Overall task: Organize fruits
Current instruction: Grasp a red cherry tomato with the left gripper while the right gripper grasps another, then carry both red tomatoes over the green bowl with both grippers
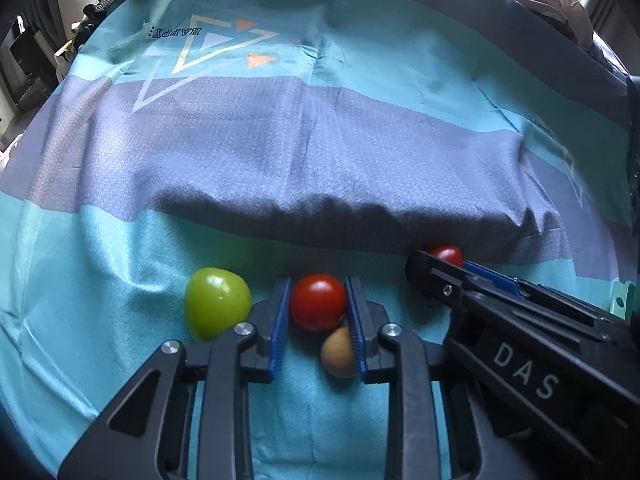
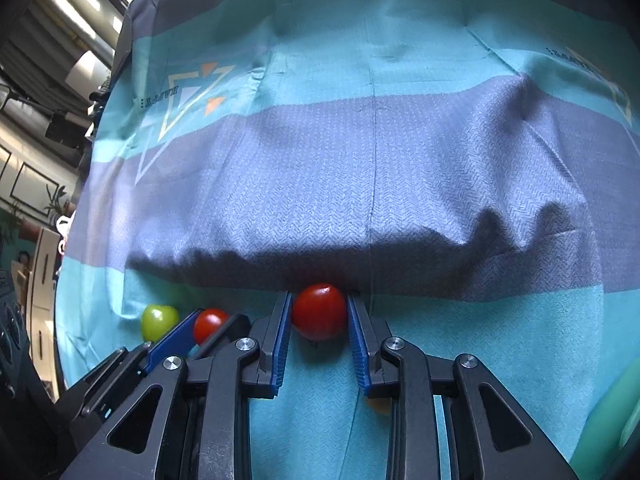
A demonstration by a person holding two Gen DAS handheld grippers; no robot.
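In the left wrist view my left gripper (image 1: 317,284) is shut on a red tomato (image 1: 318,304), its blue pads pressing both sides. A green round fruit (image 1: 216,303) lies just left of it on the cloth. A small brown fruit (image 1: 337,354) rests against the right finger, below the tomato. In the right wrist view my right gripper (image 2: 319,298) is shut on a second red tomato (image 2: 319,314) at the foot of a cloth fold. The left gripper (image 2: 216,318) with its tomato (image 2: 209,325) and the green fruit (image 2: 158,322) show at lower left.
A teal and grey-blue cloth (image 1: 320,128) covers the surface, and its grey band rises into a raised fold (image 2: 360,240) just behind the fruit. A pale green object (image 1: 622,300) peeks in at the right edge. Room clutter stands beyond the far left edge.
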